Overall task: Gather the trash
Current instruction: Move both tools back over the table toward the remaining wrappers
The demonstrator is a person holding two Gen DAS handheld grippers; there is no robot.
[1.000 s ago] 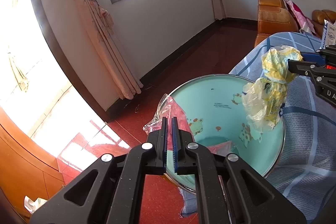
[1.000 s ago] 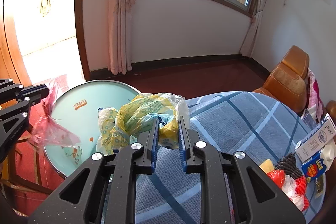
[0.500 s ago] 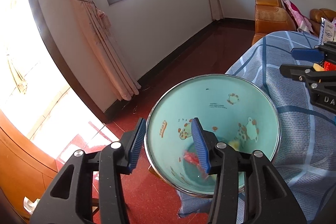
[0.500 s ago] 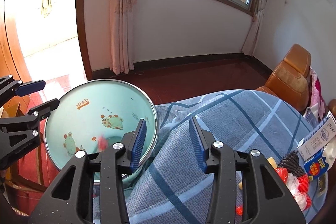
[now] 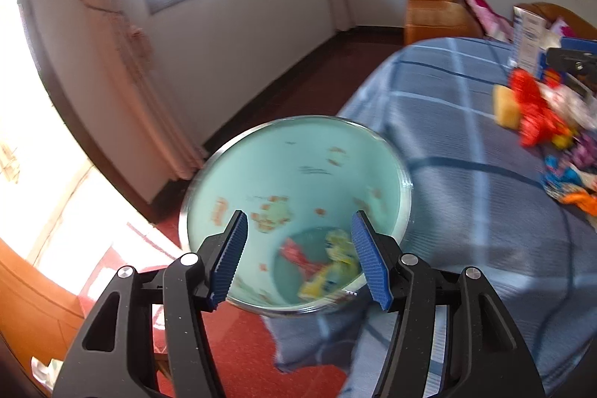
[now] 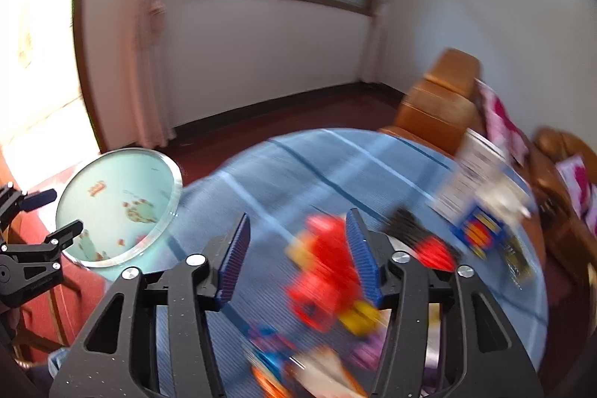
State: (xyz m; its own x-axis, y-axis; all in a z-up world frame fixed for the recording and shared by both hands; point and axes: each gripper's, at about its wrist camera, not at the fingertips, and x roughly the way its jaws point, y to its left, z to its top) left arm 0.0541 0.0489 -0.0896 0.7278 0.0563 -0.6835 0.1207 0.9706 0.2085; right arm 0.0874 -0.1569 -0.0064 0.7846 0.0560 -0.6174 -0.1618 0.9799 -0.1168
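From the left wrist view, the left tool (image 5: 298,254) is spread wide with nothing between its blue pads, held over the mint-green bin (image 5: 209,189). The bin stands upright with its round mouth facing up, just beside the edge of the surface (image 5: 466,196). Crumpled red and yellow wrappers (image 5: 321,263) lie at its bottom. A blue plaid cloth covers the surface, and a blurred heap of litter (image 5: 537,122) sits toward its far right side, well apart from the bin. Behind are a red floor, a curtained window and an orange armchair (image 5: 429,2).

From the right wrist view, the right tool (image 6: 296,254) is also wide apart and empty, above the surface. A red wrapper (image 6: 324,271) lies below and between its pads; blur hides its long axis. A carton (image 6: 470,181) stands further right.
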